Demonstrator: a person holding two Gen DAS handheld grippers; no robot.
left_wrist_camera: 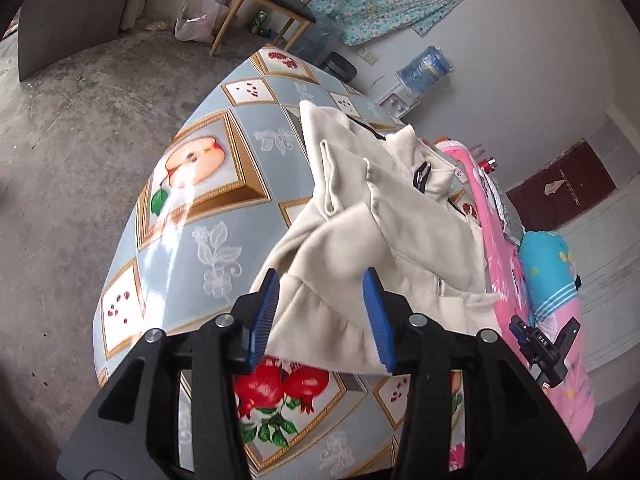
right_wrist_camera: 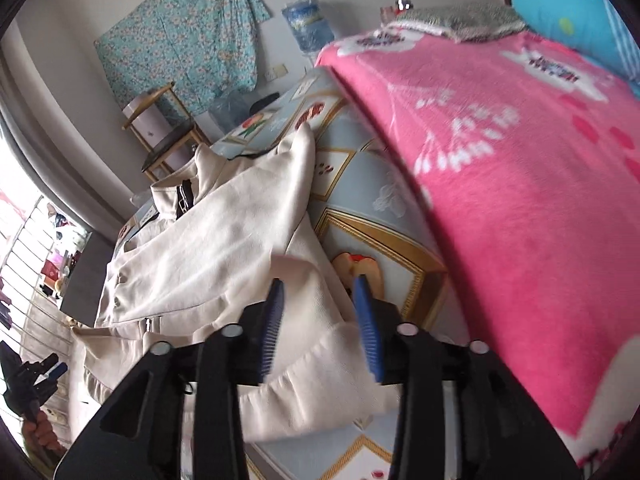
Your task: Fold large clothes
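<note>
A cream zip-up jacket [left_wrist_camera: 380, 208] lies crumpled on the table [left_wrist_camera: 192, 184], which is covered with a fruit-patterned cloth. Its collar and black zip pull point toward the far end. My left gripper [left_wrist_camera: 322, 272] is open over the near ribbed hem, and the cloth lies loose between its blue pads [left_wrist_camera: 264, 312]. In the right wrist view the same jacket [right_wrist_camera: 208, 248] spreads to the left. My right gripper [right_wrist_camera: 319, 280] is open over the hem edge, its pads [right_wrist_camera: 366, 328] clear of the fabric lying between them.
A pink blanket [right_wrist_camera: 520, 184] covers the table's right side, with a blue pillow [left_wrist_camera: 552, 272] on it. Beyond the table's far end stand a wooden chair [left_wrist_camera: 276, 0] and a water bottle [left_wrist_camera: 424, 68]. Bare concrete floor [left_wrist_camera: 80, 140] lies to the left.
</note>
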